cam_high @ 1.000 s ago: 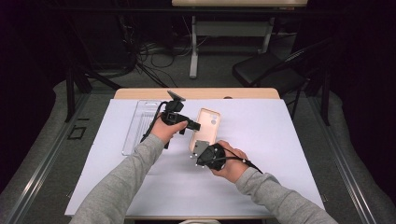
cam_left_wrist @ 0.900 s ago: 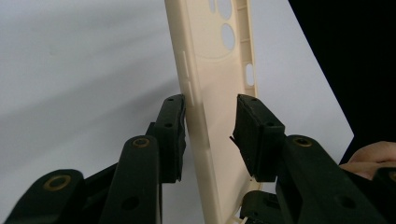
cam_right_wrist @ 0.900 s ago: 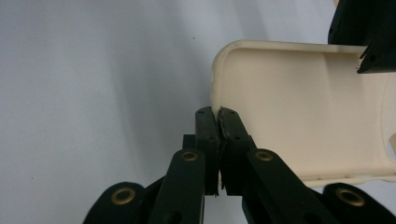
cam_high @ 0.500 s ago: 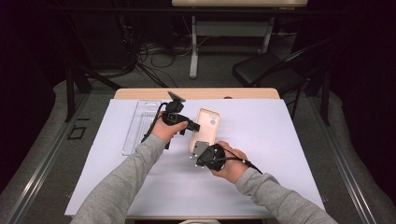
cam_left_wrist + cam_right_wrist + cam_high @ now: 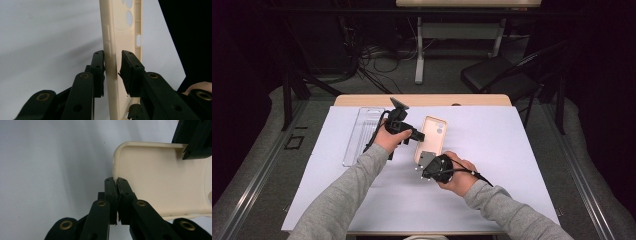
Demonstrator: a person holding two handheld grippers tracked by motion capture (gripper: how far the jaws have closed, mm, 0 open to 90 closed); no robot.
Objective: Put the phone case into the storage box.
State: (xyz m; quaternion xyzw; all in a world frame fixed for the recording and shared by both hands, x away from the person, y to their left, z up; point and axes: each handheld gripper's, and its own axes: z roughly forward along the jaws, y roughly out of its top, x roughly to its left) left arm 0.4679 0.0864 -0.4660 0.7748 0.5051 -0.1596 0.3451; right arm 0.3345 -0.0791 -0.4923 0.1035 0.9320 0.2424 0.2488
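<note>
Case (image 5: 431, 139), a cream phone shell, lies hollow side up on the white sheet (image 5: 512, 165) just right of the clear tray (image 5: 362, 134), and both grippers are at it. The right gripper (image 5: 116, 180) has its jaws fully closed, pinching the thin wall at the case's near end. In the left gripper view, the left gripper (image 5: 112, 66) straddles the case's long side wall beside the button bumps; its jaws have just been closing, with the wall between them. The outer pad (image 5: 98, 67) seems to touch the wall, while the inner pad (image 5: 128, 70) looks a shade clear of it, so the grip does not look made yet.

I judge the step to be taking a two-handed hold on the case. Next the left jaws should finish pinching the wall, squarely and without bending the soft rim, before any lift or flex.

Against the picture from a second ago, both hands and the case sit where they were beside the tray; only the left jaws have narrowed.
</note>
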